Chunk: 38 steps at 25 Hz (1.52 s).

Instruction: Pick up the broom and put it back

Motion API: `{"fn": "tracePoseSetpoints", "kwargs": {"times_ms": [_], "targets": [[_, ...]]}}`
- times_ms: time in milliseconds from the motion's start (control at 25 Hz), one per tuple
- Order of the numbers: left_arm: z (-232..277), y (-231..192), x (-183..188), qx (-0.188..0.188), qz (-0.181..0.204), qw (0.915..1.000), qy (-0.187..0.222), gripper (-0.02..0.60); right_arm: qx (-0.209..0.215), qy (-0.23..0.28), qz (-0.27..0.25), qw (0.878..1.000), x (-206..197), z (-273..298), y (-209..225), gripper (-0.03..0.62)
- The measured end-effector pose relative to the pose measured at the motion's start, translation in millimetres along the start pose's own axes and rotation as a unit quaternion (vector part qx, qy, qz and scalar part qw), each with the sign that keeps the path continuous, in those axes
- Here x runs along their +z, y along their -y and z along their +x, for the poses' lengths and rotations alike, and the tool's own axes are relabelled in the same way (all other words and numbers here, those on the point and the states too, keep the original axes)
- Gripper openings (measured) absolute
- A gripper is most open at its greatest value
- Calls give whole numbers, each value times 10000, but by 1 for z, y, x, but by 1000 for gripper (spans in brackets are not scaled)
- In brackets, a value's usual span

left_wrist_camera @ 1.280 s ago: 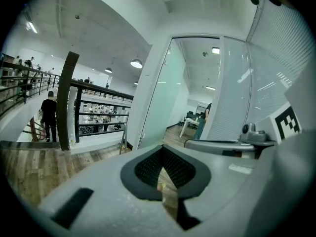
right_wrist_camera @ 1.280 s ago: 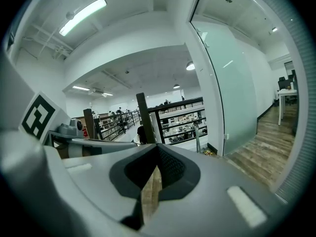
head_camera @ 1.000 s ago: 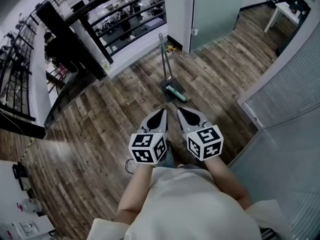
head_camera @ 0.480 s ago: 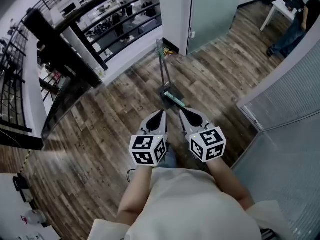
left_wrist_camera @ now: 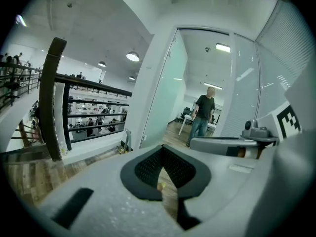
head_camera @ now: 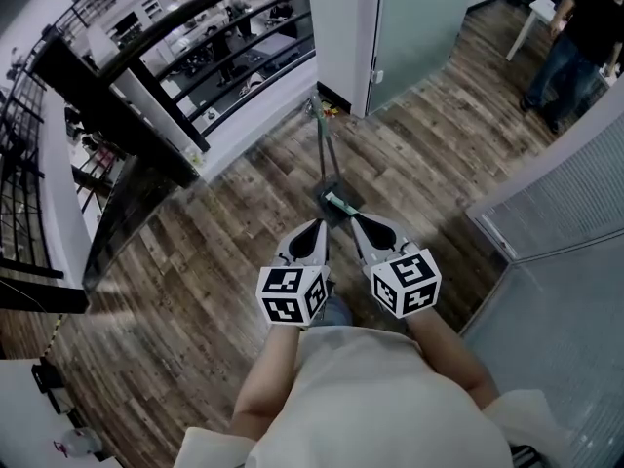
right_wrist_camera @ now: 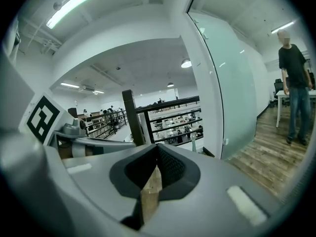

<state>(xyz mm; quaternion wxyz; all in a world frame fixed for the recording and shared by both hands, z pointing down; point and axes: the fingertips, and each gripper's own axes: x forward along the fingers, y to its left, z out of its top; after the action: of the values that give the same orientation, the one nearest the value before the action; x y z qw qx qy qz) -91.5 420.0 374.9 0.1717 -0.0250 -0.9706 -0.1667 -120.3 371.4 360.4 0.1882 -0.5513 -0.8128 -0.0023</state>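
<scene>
The broom (head_camera: 328, 160) stands upright on the wooden floor, a thin grey handle with a dark head and a green strip at its foot, just ahead of both grippers in the head view. In the left gripper view its handle (left_wrist_camera: 127, 140) shows small, by the base of the white pillar. My left gripper (head_camera: 316, 228) and right gripper (head_camera: 357, 222) are side by side, pointing at the broom's foot without touching it. Both are shut with nothing between the jaws, as also seen for the left gripper (left_wrist_camera: 162, 149) and right gripper (right_wrist_camera: 157, 147) in their own views.
A black railing (head_camera: 146, 76) runs along the left, over a lower floor. A white pillar and frosted glass door (head_camera: 419, 18) stand behind the broom. A glass partition with blinds (head_camera: 565, 193) is on the right. A person (head_camera: 575, 27) stands far right near a white table.
The view has moved forward, so the broom now lies closer to both gripper tips. A person in dark top and jeans has come into view at the upper right.
</scene>
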Motion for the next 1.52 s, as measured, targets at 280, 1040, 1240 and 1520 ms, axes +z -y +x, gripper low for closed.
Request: {"fn": "tracePoseSetpoints", "kwargs": {"times_ms": [280, 1040, 1240, 1520], "targets": [[30, -35, 25, -114, 16, 9999, -34, 5, -38, -15, -8, 10000, 18, 46, 6, 6], [89, -123, 62, -311, 93, 9994, -118, 5, -379, 47, 69, 9992, 41, 145, 33, 6], [100, -129, 62, -362, 103, 9991, -177, 6, -521, 10, 154, 9985, 40, 152, 51, 6], [124, -142, 60, -326, 83, 9990, -303, 6, -662, -183, 210, 9974, 33, 165, 80, 8]]}}
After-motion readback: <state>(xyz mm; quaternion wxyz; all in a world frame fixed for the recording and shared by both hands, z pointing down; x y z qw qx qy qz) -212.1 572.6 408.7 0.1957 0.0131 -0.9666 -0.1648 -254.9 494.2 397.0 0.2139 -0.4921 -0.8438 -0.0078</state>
